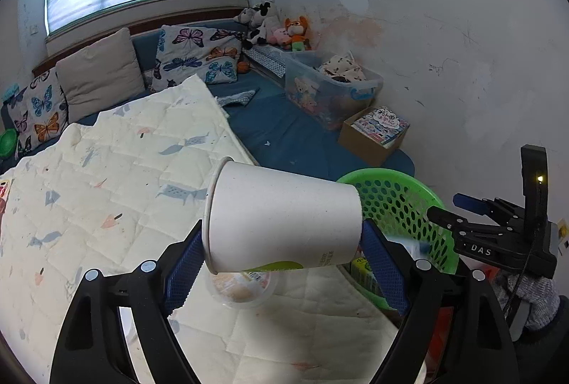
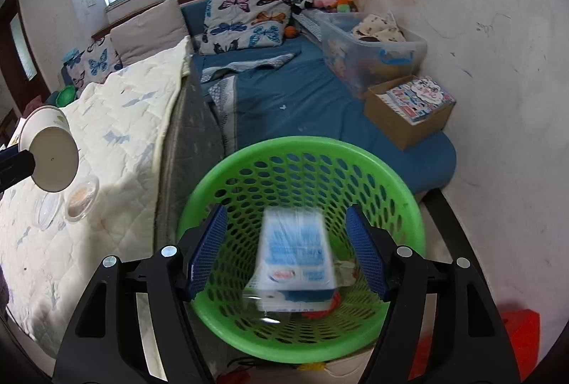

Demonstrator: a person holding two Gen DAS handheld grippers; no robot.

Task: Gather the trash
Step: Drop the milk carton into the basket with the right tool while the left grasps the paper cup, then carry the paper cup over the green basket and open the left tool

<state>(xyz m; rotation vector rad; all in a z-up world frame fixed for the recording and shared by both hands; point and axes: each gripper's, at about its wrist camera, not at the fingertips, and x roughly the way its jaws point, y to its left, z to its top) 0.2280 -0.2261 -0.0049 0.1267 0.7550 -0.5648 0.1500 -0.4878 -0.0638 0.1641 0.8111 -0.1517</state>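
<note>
My left gripper (image 1: 281, 263) is shut on a white paper cup (image 1: 281, 220), held sideways between the blue pads above the quilted bed cover (image 1: 106, 188). From the right wrist view the same cup (image 2: 53, 156) hangs at the far left. My right gripper (image 2: 286, 217) stands open over a green mesh basket (image 2: 320, 144). A blurred blue and white carton (image 2: 295, 252) lies between and below its pads, with a gap on each side. The basket (image 1: 391, 175) and the right gripper (image 1: 444, 208) show at the right of the left wrist view.
A clear plastic tub with food residue (image 1: 242, 288) sits on the cover under the cup, beside a clear lid (image 2: 46, 215). Behind the basket stand a cardboard box of books (image 2: 409, 113) and a clear storage bin (image 2: 373, 46). Something red (image 2: 519, 341) lies on the floor at right.
</note>
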